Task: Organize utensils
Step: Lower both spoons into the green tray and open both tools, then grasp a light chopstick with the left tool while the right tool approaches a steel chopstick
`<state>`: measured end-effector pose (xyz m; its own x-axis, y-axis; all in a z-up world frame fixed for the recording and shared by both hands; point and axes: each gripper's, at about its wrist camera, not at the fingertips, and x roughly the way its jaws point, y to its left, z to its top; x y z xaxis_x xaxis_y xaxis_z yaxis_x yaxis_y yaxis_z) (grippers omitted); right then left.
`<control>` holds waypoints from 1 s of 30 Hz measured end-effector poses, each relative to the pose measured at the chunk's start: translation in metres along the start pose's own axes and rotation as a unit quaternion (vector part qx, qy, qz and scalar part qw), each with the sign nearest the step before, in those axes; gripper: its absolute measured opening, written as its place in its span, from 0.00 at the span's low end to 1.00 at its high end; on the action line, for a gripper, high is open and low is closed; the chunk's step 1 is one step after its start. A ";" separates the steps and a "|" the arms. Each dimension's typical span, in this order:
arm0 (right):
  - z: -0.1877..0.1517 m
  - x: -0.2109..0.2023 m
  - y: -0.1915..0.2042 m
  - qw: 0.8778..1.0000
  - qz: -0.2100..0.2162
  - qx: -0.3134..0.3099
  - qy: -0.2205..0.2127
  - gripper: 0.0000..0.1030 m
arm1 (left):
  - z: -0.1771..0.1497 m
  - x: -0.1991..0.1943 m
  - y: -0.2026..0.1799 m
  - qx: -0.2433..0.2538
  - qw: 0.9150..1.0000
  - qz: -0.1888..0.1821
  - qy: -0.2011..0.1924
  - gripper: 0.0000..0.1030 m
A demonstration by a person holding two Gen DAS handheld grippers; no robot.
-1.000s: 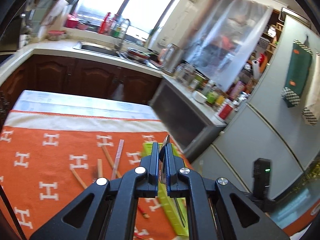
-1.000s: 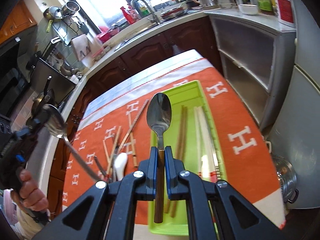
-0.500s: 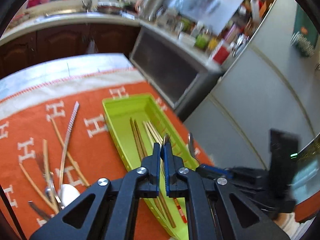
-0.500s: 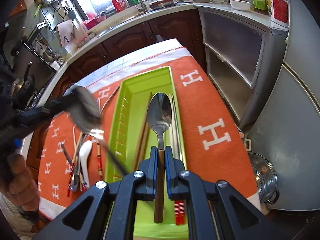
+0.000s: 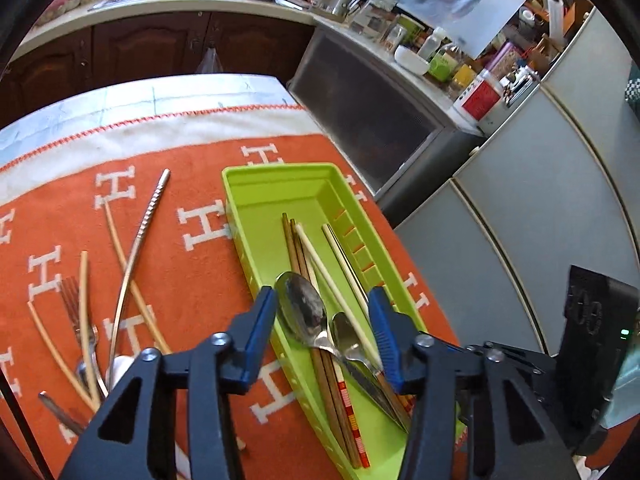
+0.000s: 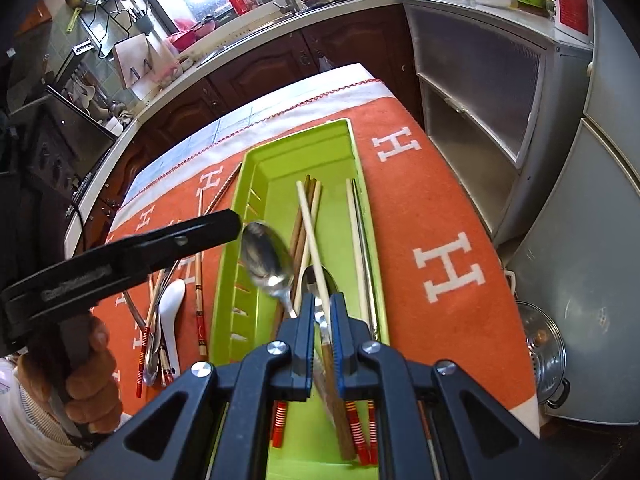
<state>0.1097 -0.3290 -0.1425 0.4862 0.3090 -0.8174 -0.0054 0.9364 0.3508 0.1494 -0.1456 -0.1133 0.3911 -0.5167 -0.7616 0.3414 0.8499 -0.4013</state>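
The left gripper (image 5: 323, 330) is opening above the green tray (image 5: 280, 176), a steel spoon (image 5: 300, 308) between its jaws untouched; the right gripper (image 6: 322, 320) clamps a wooden-handled spoon (image 6: 320, 280) over that tray.

White letter H repeated across the orange cloth (image 6: 448, 216), red label on a counter container (image 5: 480, 100), its print too blurred to read

Two steel spoons (image 5: 304, 312) lie lengthwise over wooden chopsticks (image 5: 298, 248) inside the lime-green tray (image 5: 256, 184); loose chopsticks (image 5: 120, 248) and a fork (image 5: 74, 300) lie left of the tray.
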 end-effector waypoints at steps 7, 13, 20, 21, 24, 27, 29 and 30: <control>-0.003 -0.002 0.006 1.000 0.011 -0.003 0.004 0.08 | -0.015 -0.042 0.005 0.014 0.999 0.047 -0.010 0.46; -0.008 -0.008 0.023 1.000 0.022 -0.022 0.004 0.08 | -0.041 -0.081 0.027 0.010 0.995 0.095 -0.018 0.47; -0.015 -0.010 0.049 0.998 0.039 -0.044 0.008 0.08 | -0.071 -0.123 0.068 -0.038 0.991 0.122 -0.027 0.49; -0.016 -0.011 0.054 0.998 0.041 -0.049 0.009 0.08 | -0.074 -0.128 0.073 -0.044 0.991 0.124 -0.028 0.49; -0.020 -0.010 0.068 0.997 0.048 -0.062 0.014 0.08 | -0.086 -0.138 0.089 -0.060 0.989 0.133 -0.028 0.50; -0.023 -0.009 0.080 0.996 0.054 -0.075 0.020 0.08 | -0.097 -0.142 0.103 -0.078 0.987 0.136 -0.024 0.50; -0.025 -0.007 0.090 0.994 0.058 -0.084 0.025 0.08 | -0.101 -0.140 0.110 -0.090 0.987 0.135 -0.020 0.50; -0.027 -0.007 0.095 0.994 0.061 -0.088 0.027 0.08 | -0.104 -0.140 0.116 -0.098 0.986 0.132 -0.018 0.50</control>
<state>0.0825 -0.2380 -0.1160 0.4247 0.4259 -0.7989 -0.2173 0.9046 0.3667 0.0454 0.0364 -0.1060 0.4755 -0.2755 -0.8355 0.0533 0.9570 -0.2852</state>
